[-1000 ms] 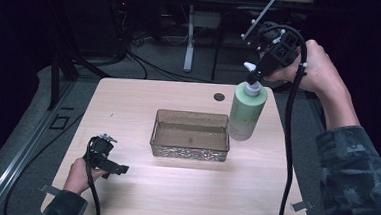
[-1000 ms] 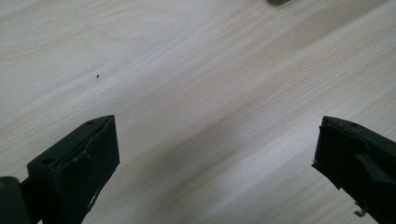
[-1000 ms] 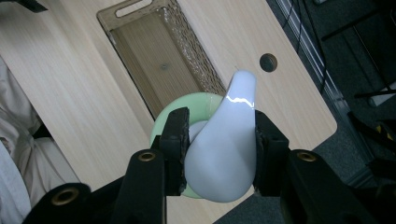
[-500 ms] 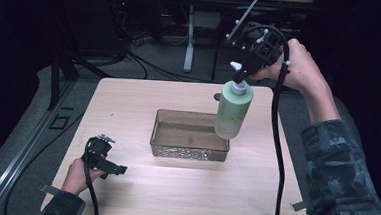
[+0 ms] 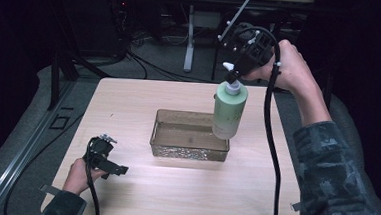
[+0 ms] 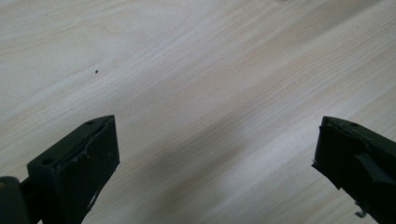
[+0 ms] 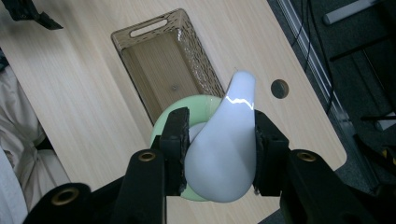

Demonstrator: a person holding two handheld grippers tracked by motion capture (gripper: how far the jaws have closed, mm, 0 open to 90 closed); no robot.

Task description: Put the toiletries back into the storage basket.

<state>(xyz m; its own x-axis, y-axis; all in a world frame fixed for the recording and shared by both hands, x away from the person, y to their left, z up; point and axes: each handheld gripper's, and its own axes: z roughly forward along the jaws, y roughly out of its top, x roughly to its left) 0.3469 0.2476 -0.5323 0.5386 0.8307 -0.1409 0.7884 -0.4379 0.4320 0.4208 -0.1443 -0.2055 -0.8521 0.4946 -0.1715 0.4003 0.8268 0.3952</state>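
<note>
A pale green pump bottle (image 5: 230,110) with a white pump head (image 7: 224,154) hangs in the air over the right end of a clear brown basket (image 5: 162,142). My right gripper (image 5: 234,73) is shut on the pump head, its pads (image 7: 177,149) pressing both sides, and points down at the basket (image 7: 140,46). My left gripper (image 5: 112,167) rests at the table's near left corner, held by a hand. Its jaws stand wide apart over bare wood, with nothing between the fingertips (image 6: 95,154).
The light wooden table (image 5: 129,98) has a small round hole (image 7: 279,88) near its far right edge. Black cables and stand legs crowd the floor behind the table. A black cable (image 5: 271,142) trails from my right gripper along the sleeve.
My right gripper has carried the bottle leftward, from the table's right side to above the basket's right end. The left gripper has stayed put.
</note>
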